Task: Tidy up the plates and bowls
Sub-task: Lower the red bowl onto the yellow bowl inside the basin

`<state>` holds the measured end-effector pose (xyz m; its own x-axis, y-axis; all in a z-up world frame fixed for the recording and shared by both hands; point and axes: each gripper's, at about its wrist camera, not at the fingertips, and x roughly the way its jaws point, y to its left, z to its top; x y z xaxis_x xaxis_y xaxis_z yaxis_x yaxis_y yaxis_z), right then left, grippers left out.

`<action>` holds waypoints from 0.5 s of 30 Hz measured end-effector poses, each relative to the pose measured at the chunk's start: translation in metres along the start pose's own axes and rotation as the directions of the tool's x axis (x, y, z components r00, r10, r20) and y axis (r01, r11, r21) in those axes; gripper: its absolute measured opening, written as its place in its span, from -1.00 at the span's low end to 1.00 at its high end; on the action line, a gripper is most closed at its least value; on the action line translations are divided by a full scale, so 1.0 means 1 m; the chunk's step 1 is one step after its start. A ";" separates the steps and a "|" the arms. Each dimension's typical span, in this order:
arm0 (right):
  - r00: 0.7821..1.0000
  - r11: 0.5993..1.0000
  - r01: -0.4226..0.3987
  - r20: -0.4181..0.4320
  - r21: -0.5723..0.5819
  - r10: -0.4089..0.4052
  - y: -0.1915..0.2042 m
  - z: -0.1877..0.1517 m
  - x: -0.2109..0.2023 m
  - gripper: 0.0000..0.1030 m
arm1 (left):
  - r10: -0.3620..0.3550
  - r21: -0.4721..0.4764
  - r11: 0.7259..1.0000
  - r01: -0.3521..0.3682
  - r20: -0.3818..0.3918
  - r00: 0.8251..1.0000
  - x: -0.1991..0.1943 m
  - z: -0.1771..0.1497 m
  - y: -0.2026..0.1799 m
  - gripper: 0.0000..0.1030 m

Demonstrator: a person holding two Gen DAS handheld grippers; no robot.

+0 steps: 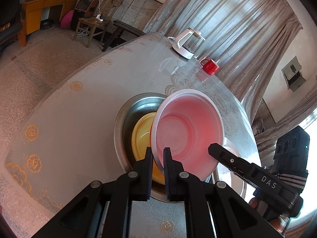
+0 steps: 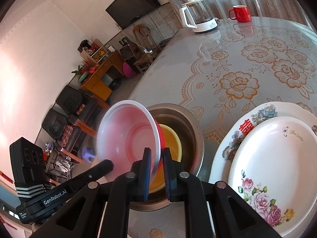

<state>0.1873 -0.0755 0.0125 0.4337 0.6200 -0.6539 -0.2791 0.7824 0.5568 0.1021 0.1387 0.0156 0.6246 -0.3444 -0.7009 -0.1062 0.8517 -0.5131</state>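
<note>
A red plastic bowl (image 1: 188,129) (image 2: 128,136) with a pale inside and white rim hangs tilted over a round metal basin (image 1: 122,119) (image 2: 193,127). A yellow bowl (image 1: 141,132) (image 2: 172,140) lies in that basin. My left gripper (image 1: 157,152) (image 2: 107,164) is shut on the bowl's rim on one side. On the opposite side my right gripper (image 2: 156,154) (image 1: 214,148) is shut on the rim as well. Beside the basin a white rose-patterned plate (image 2: 277,150) rests on a larger decorated plate (image 2: 247,123).
A glass kettle (image 1: 188,43) (image 2: 200,15) with a white base and a red mug (image 1: 210,66) (image 2: 240,13) stand at the far edge of the round table (image 1: 89,99) (image 2: 237,69). Beyond it are a chair, a wooden cabinet and curtains.
</note>
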 end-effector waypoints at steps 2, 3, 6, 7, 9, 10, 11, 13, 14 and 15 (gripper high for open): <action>1.000 1.000 0.000 -0.008 -0.002 0.000 0.001 -0.001 0.002 -0.76 | 0.000 -0.002 1.000 0.000 -0.004 1.000 0.001 -0.001 0.002 -0.82; 1.000 1.000 0.000 -0.012 0.000 0.000 0.001 -0.002 0.003 -0.76 | 0.002 -0.003 1.000 -0.002 -0.008 1.000 0.001 -0.002 0.002 -0.82; 1.000 1.000 0.006 -0.024 0.006 -0.006 0.001 -0.004 0.005 -0.76 | 0.000 -0.004 1.000 0.000 -0.015 1.000 0.002 -0.003 0.003 -0.82; 1.000 1.000 0.008 -0.025 0.005 -0.008 0.001 -0.004 0.005 -0.75 | -0.002 -0.005 1.000 0.002 -0.017 1.000 0.002 -0.003 0.004 -0.82; 1.000 1.000 0.004 -0.029 0.005 -0.004 0.001 -0.005 0.004 -0.73 | -0.007 -0.018 1.000 0.007 -0.029 1.000 0.005 -0.002 0.005 -0.82; 0.999 1.000 0.001 -0.033 0.013 0.000 0.000 -0.006 0.005 -0.68 | -0.004 -0.018 1.000 0.004 -0.033 0.999 0.006 -0.002 0.005 -0.82; 0.999 1.000 -0.005 -0.038 0.022 0.006 -0.002 -0.006 0.006 -0.60 | 0.003 -0.017 1.000 -0.004 -0.034 0.999 0.007 -0.003 0.005 -0.82; 0.999 1.000 -0.002 -0.046 0.021 0.003 -0.001 -0.008 0.008 -0.60 | 0.014 -0.022 1.000 -0.015 -0.037 0.999 0.009 -0.004 0.007 -0.81; 0.999 1.000 0.000 -0.049 0.016 0.001 -0.001 -0.008 0.009 -0.60 | 0.015 -0.025 1.000 -0.016 -0.036 0.999 0.010 -0.004 0.007 -0.81; 0.999 1.000 0.002 -0.052 0.016 -0.001 -0.001 -0.009 0.011 -0.60 | 0.014 -0.023 1.000 -0.015 -0.033 0.999 0.010 -0.004 0.006 -0.81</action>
<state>0.1843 -0.0692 0.0001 0.3891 0.6216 -0.6799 -0.2649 0.7823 0.5637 0.1049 0.1391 0.0030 0.5971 -0.3451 -0.7242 -0.1330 0.8477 -0.5136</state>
